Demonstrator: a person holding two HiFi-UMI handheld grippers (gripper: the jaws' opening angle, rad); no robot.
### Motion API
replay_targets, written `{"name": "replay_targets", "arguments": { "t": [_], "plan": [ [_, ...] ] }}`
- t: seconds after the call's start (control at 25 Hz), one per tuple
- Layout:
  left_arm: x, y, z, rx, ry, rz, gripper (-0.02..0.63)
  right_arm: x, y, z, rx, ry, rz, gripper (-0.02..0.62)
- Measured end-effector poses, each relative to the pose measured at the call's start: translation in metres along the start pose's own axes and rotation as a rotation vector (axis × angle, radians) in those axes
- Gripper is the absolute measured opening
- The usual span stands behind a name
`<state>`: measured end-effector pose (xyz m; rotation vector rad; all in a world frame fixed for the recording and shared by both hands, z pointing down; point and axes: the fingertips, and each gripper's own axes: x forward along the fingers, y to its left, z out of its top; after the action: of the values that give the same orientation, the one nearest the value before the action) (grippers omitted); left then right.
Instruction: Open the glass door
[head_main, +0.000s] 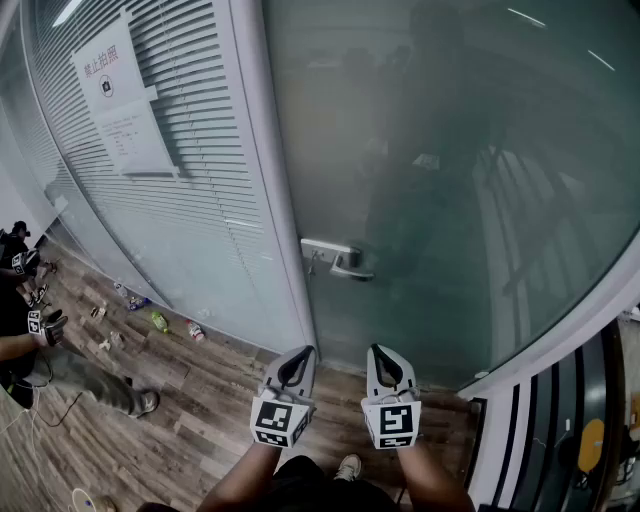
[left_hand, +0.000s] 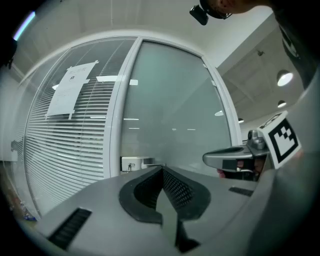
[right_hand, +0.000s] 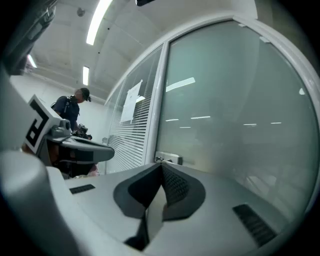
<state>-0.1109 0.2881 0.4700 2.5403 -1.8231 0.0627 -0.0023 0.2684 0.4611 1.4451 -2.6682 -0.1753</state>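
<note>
The frosted glass door (head_main: 450, 180) stands shut in its white frame, straight ahead. Its metal lever handle (head_main: 338, 260) sits on the door's left edge, beside the lock plate. My left gripper (head_main: 298, 354) and right gripper (head_main: 382, 352) hang side by side below the handle, well short of the door, both pointing at it. Each is shut, with nothing between its jaws. In the left gripper view the handle (left_hand: 142, 163) shows just beyond the closed tips (left_hand: 162, 169). The right gripper view has the handle (right_hand: 169, 159) just past its tips (right_hand: 161, 165).
Left of the door runs a glass wall with blinds (head_main: 190, 190) and a paper notice (head_main: 115, 90). A person (head_main: 35, 335) sits low on the wooden floor at the far left, with small items (head_main: 160, 322) along the wall's foot. A dark-framed panel (head_main: 560, 420) stands at the right.
</note>
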Motion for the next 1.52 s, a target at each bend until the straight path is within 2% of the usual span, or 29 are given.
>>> {"name": "replay_targets", "arguments": {
  "t": [0.12, 0.28, 0.44, 0.64, 0.68, 0.76, 0.84, 1.04, 1.16, 1.24, 1.4, 1.52],
  "plan": [
    [0.019, 0.012, -0.011, 0.0, 0.031, 0.007, 0.003, 0.027, 0.001, -0.001, -0.054, 0.006, 0.043, 0.015],
    [0.043, 0.029, -0.021, -0.017, 0.059, -0.002, 0.003, 0.066, -0.006, 0.0, -0.067, 0.036, 0.059, 0.015],
    [0.072, 0.052, -0.023, 0.006, 0.018, -0.012, 0.003, 0.11, -0.007, -0.003, -0.088, 0.085, 0.095, 0.015],
    [0.1, 0.065, -0.03, 0.016, 0.023, -0.065, 0.003, 0.157, -0.018, -0.001, -0.164, 0.139, 0.135, 0.018],
    [0.105, 0.068, -0.031, 0.013, 0.022, -0.071, 0.003, 0.166, -0.021, 0.001, -0.192, 0.157, 0.158, 0.021],
    [0.113, 0.075, -0.032, 0.0, 0.023, -0.076, 0.003, 0.184, -0.023, -0.001, -0.283, 0.219, 0.216, 0.091],
    [0.119, 0.082, -0.035, -0.017, 0.025, -0.079, 0.003, 0.201, -0.023, -0.008, -0.388, 0.293, 0.278, 0.121],
    [0.127, 0.092, -0.045, -0.032, 0.042, -0.091, 0.003, 0.225, -0.022, -0.043, -0.631, 0.503, 0.445, 0.146],
    [0.131, 0.094, -0.049, -0.036, 0.047, -0.098, 0.003, 0.23, -0.025, -0.069, -0.723, 0.621, 0.52, 0.158],
    [0.135, 0.096, -0.05, -0.036, 0.049, -0.103, 0.003, 0.235, -0.027, -0.082, -0.72, 0.674, 0.548, 0.158],
    [0.14, 0.095, -0.049, -0.035, 0.047, -0.117, 0.003, 0.241, -0.022, -0.094, -0.651, 0.737, 0.593, 0.155],
    [0.144, 0.097, -0.049, -0.035, 0.046, -0.124, 0.003, 0.247, -0.018, -0.1, -0.674, 0.744, 0.596, 0.056]
  ]
}}
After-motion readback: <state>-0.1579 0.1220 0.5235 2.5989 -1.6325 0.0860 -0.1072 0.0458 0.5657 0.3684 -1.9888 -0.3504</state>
